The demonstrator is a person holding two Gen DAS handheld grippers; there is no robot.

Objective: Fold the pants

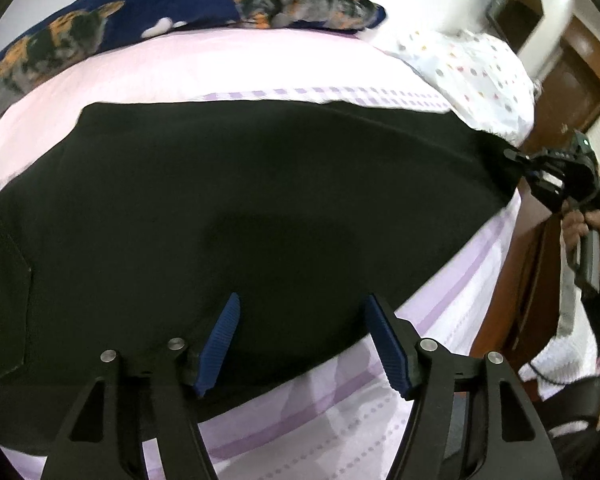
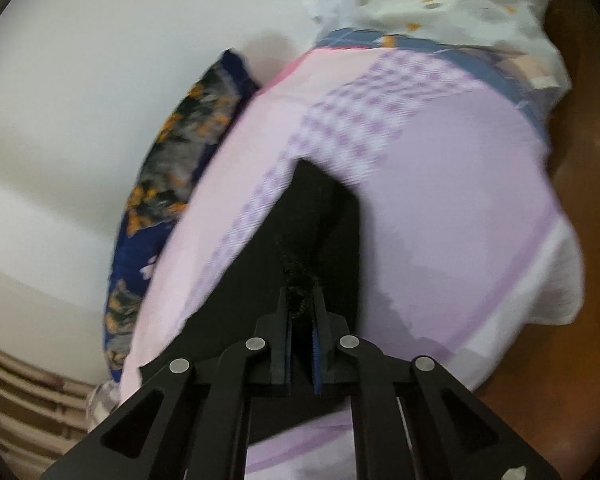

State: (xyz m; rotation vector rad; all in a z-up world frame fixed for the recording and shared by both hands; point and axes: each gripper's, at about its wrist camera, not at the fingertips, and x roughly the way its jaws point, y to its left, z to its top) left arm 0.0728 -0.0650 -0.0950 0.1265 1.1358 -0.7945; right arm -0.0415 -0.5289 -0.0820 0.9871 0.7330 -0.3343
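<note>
One garment only: black pants [image 1: 236, 200] spread flat on the bed [image 1: 228, 68], directly ahead of and under the left claw [image 1: 300, 340]. Cloth looks smooth, lying lengthwise across that claw's view, a pocket seam off to its left.

Left claw: jaws wide apart, nothing between them, blue pads [image 1: 220, 344] hovering over the near edge of the cloth. Whether the tips touch the fabric, cannot tell.

Right claw [image 2: 302, 312]: jaws drawn narrow, pinching a bunched black edge of the pants. From the left view it sits far to the right of the left claw, at the end of the garment near the bed's corner [image 1: 540, 168]. The cloth ahead of the right claw forms a ridge, so that end seems lifted a little off the bed.

Beyond both claws: dark patterned pillow [image 1: 180, 12], spotted white bedding [image 1: 472, 76].

Progress, as judged: early to middle. Possibly already halved leg on leg, not certain. One end is gripped; no crosswise fold shows. Left to do: left claw takes a hold, the end is carried over, then flattened.
</note>
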